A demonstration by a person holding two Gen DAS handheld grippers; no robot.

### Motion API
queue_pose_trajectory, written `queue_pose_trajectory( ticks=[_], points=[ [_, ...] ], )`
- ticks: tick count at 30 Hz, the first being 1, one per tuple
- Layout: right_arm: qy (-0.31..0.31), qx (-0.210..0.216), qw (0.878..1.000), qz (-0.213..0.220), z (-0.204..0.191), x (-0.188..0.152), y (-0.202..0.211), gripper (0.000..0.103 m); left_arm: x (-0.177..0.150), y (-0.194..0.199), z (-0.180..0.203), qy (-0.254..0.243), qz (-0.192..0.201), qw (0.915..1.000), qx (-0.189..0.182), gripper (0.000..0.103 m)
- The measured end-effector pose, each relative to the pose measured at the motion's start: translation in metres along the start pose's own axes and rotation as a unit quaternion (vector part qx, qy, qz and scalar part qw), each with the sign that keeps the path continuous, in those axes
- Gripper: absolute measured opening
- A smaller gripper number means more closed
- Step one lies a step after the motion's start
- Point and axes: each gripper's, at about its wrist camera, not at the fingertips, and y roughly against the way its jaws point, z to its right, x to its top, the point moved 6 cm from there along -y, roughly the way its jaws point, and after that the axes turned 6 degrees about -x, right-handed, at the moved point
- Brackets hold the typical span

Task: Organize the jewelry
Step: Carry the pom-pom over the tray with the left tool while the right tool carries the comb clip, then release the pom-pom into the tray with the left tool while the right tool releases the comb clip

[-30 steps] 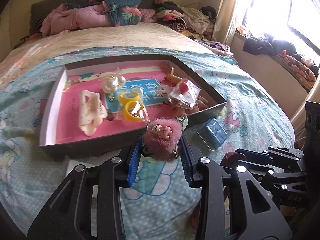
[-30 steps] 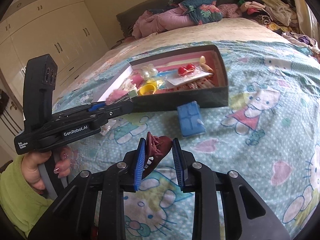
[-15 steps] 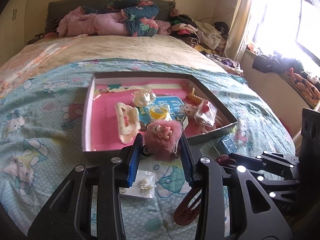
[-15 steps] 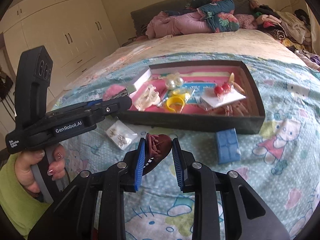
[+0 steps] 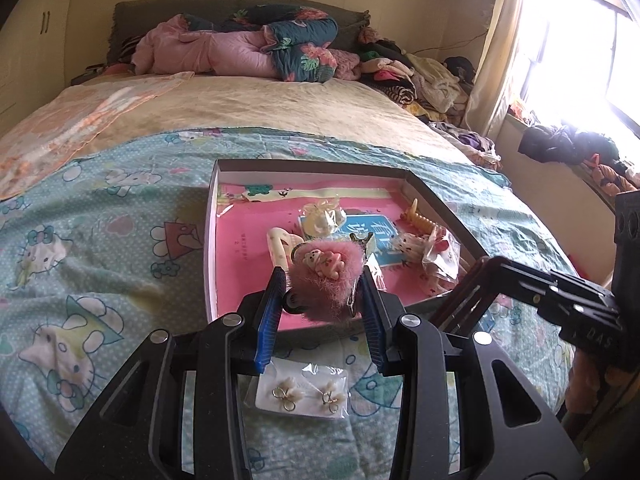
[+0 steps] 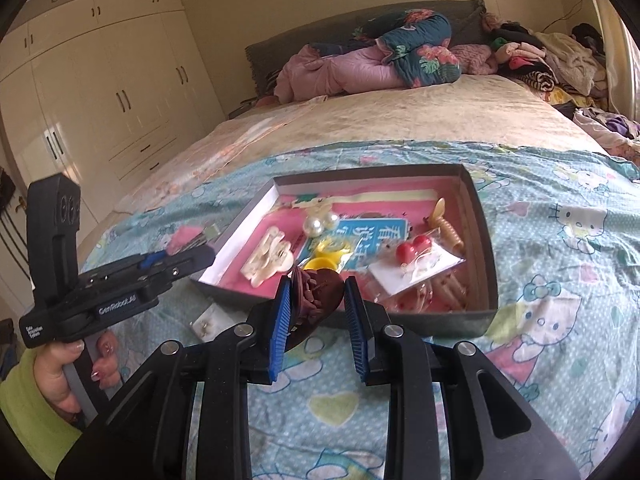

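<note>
My left gripper (image 5: 320,300) is shut on a fluffy pink hair clip (image 5: 326,280) with a small bear on it, held just over the near wall of the dark tray (image 5: 212,240). My right gripper (image 6: 314,308) is shut on a dark red bow hair clip (image 6: 316,292), in front of the tray's near wall (image 6: 400,320). The pink-lined tray holds a white claw clip (image 6: 268,256), pearls (image 6: 318,224), yellow rings (image 6: 326,254), a red-heart earring card (image 6: 416,260) and an amber clip (image 6: 448,228). A bagged earring card (image 5: 304,392) lies on the bedspread below my left gripper.
The tray sits on a cartoon-cat bedspread (image 6: 560,280). Pink and floral quilts (image 5: 240,48) and piled clothes (image 5: 420,76) lie at the head of the bed. A wardrobe (image 6: 100,80) stands at left. A hand in a green sleeve (image 6: 52,380) holds the left gripper.
Both grippers have risen and moved toward the tray with their clips still held. The blue box on the bedspread has slipped out of sight in both views.
</note>
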Motion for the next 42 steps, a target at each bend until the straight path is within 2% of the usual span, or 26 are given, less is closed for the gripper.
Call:
queue_pose_trajectory(
  ticks=[12,24,42],
  points=[
    [-0.021,-0.048,0.998,0.026,0.039,0.038,-0.019,0.026,0.014,-0.022,-0.006,-0.002,-0.008,1.0000,0.004,0.029],
    [-0.030,-0.087,0.995,0.038,0.064,0.060,-0.043,0.026,0.026,-0.050,-0.010,-0.011,-0.020,0.9996,0.016,0.029],
    [-0.056,-0.109,0.992,0.013,0.086,0.050,-0.081,0.026,0.025,-0.083,-0.008,-0.012,-0.041,0.9990,0.008,0.029]
  ],
)
